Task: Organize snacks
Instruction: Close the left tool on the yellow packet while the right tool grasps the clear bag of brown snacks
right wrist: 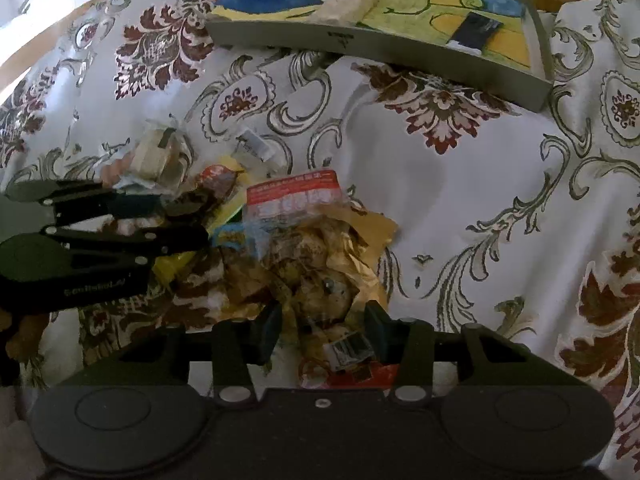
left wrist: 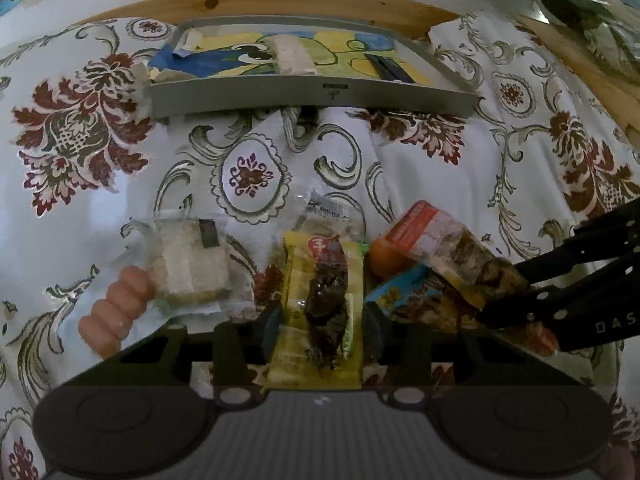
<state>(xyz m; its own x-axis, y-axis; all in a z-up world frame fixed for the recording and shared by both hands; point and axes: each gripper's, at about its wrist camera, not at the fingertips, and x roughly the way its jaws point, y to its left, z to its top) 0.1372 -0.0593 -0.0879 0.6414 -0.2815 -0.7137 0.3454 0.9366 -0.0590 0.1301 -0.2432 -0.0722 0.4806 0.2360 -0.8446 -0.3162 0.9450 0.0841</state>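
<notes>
Left wrist view: the left claw [left wrist: 320, 326] is sitting with its fingers on either side of a yellow packet [left wrist: 320, 304] holding something dark; the packet is filling the gap and the pads appear to be pressing its edges, so I am reading it as clamped. This view alone is showing a clear pack of pale pink sausages [left wrist: 114, 312] at the left, partly under a clear rice-cake pack [left wrist: 188, 264]. The right claw's black fingers are entering from the right edge, tips at an orange-topped pack [left wrist: 444, 240] lying over a blue packet [left wrist: 404, 296].

Right wrist view: the right claw [right wrist: 322, 330] is straddling a crumpled gold-and-clear snack bag [right wrist: 316, 276] with a barcode label near the pads; the fingers seem closed on it. Only here is the bag's red-and-white printed end visible. The left claw is showing at the left edge, over the pile.

Both views: the snacks are lying heaped on a floral cloth [right wrist: 460, 184] covering the bench. Beyond them, apart from the pile, a grey tray [left wrist: 312, 94] with a cartoon-printed base is holding a pale bar, a dark packet and a blue wrapper.
</notes>
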